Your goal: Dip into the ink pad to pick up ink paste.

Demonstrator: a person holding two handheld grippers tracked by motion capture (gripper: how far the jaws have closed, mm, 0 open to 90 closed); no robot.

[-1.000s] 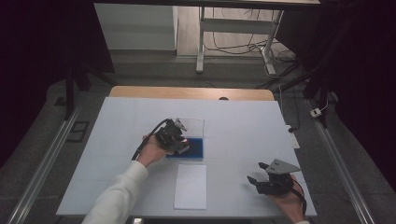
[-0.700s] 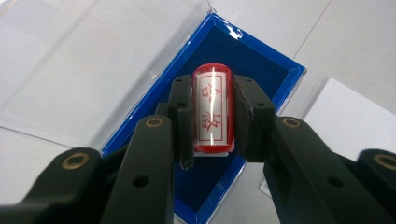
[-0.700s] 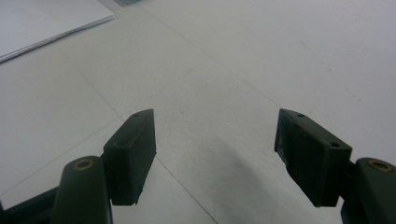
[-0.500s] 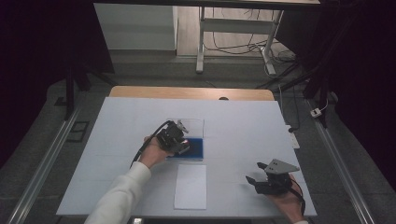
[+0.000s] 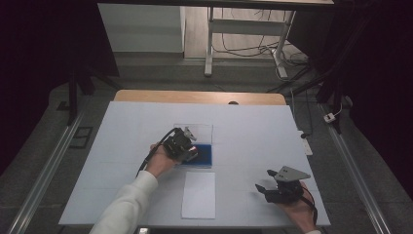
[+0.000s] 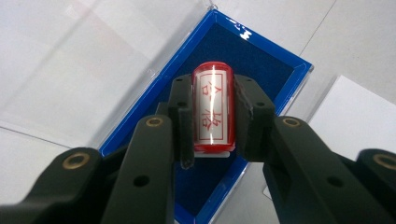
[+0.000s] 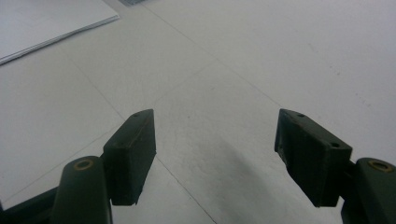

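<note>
My left gripper [image 6: 212,116] is shut on a red cylindrical stamp [image 6: 212,109] with a white label of red characters. The stamp hangs over the dark blue pad of an open blue ink pad case [image 6: 261,60], whose clear lid [image 6: 88,74] lies folded back beside it. In the high view the left gripper [image 5: 187,148] sits at the left edge of the blue ink pad [image 5: 203,155] near the table's middle. My right gripper [image 7: 217,156] stands open over bare white tabletop, nothing between its jaws. It rests at the front right [image 5: 267,187] in the high view.
A white sheet of paper [image 5: 198,194] lies in front of the ink pad, its corner also in the right gripper view [image 7: 46,21]. The white table [image 5: 122,126] has a wooden strip along its far edge. Metal rails run along the floor at both sides.
</note>
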